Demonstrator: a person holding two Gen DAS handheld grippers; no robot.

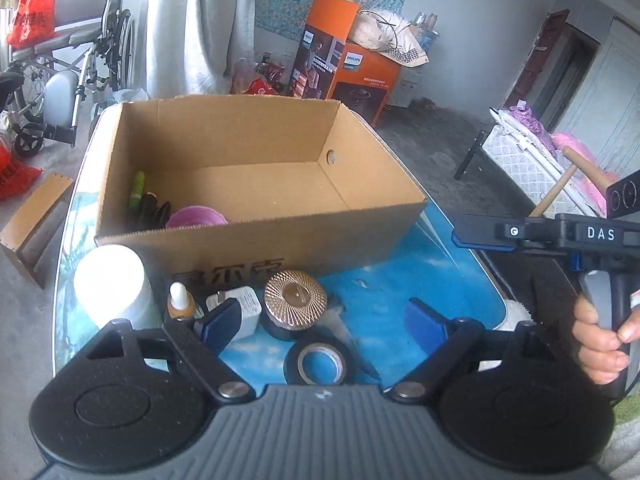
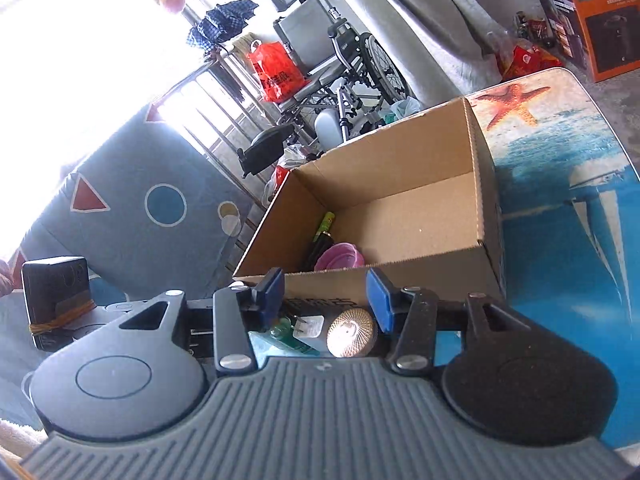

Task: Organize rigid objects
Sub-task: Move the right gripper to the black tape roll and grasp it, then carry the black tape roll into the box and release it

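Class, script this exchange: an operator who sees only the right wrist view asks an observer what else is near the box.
Operator: In front of the cardboard box I see a gold-topped jar. Is anything else nearby?
Observer: A black tape roll lies flat just beyond the jar, on the side away from the box.
Operator: Is the left gripper ready?
Observer: The left gripper is open and holds nothing.

Wheelchair [image 1: 76, 76] with red bag [image 1: 32, 10] — orange Philips boxes [image 1: 352, 68] beyond, patterned sofa cushion [image 2: 132, 216]
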